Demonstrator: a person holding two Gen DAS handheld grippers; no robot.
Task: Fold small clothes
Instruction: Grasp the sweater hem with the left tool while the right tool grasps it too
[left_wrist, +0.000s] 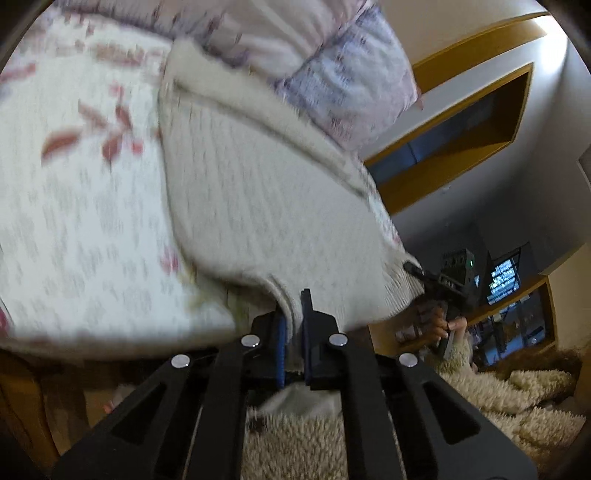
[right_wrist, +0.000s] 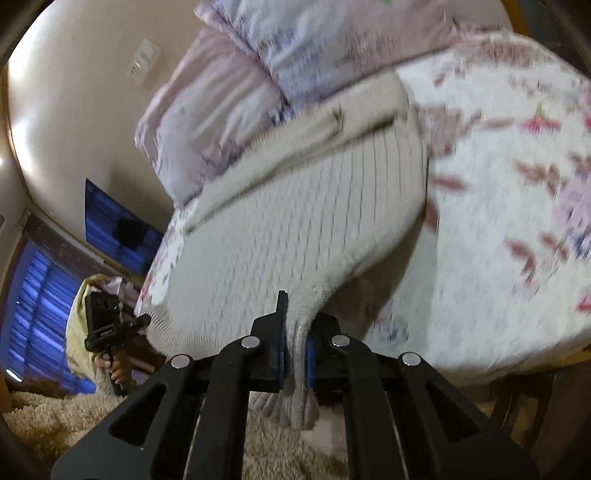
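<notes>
- You hold a cream ribbed knit garment (left_wrist: 266, 206) by 2 points on its near hem, the cloth stretched between your grippers at the near edge of the bed (left_wrist: 74, 229).
- Your left gripper (left_wrist: 293, 332) has its jaws pinching the hem; the fabric runs down between the blue pads.
- Your right gripper (right_wrist: 295, 347) pinches the opposite part of the same hem (right_wrist: 299, 325), with the ribbed cuff hanging below the jaws.
- The garment's far part lies on the floral bedspread (right_wrist: 498, 221), against the pillows (right_wrist: 229, 110) at the bed's far edge.
- No fold shows yet; by my judgement you are at the spreading stage, with every fold left.
- Both views are blurred, so finer creases cannot be told.
</notes>
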